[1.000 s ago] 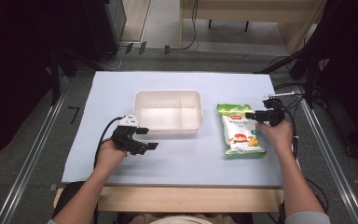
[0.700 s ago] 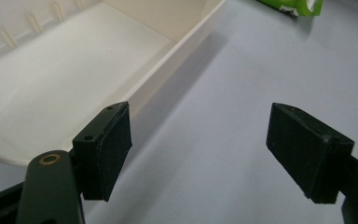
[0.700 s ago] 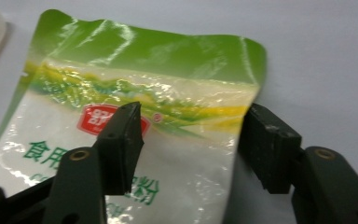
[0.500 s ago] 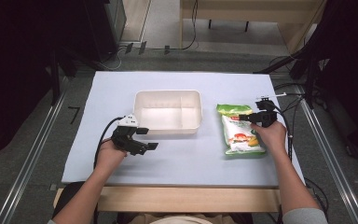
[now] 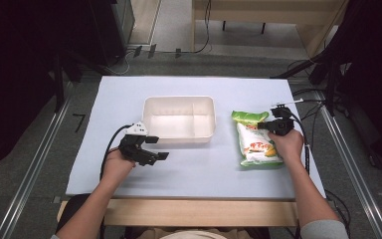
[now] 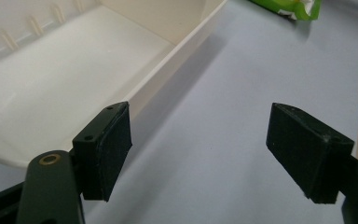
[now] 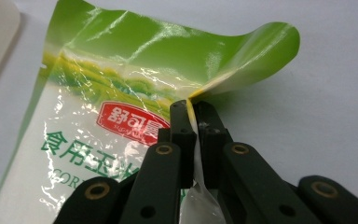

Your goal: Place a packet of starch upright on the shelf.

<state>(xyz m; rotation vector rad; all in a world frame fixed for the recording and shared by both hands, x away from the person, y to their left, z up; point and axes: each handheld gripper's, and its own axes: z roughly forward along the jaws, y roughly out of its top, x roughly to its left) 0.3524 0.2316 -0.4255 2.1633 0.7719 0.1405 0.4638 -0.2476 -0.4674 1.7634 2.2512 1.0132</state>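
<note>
Nearest the person's edge of the table (image 5: 189, 179), the left gripper (image 5: 160, 148) rests low over the pale sheet, just in front of the near left corner of the white tray (image 5: 179, 119); its jaws stand wide apart with nothing between them, and in the left gripper view its pads (image 6: 106, 151) frame bare surface beside the tray's (image 6: 74, 70) near wall. A black cable loops back from it toward the forearm. Over toward the right edge, the right gripper (image 5: 263, 125) has just been closing its jaws, and they are now pinched together on the right side edge of the green and white food bag (image 5: 254, 142), near its upper end. In the right gripper view the clear seam of the bag (image 7: 121, 93) runs up between the two black fingers (image 7: 179, 135), and the green top corner curls upward just beyond them. The bag lies flat on the sheet, just to the right of the tray and not touching it, lengthwise from the near side toward the far side. The tray sits around the middle of the sheet.
</note>
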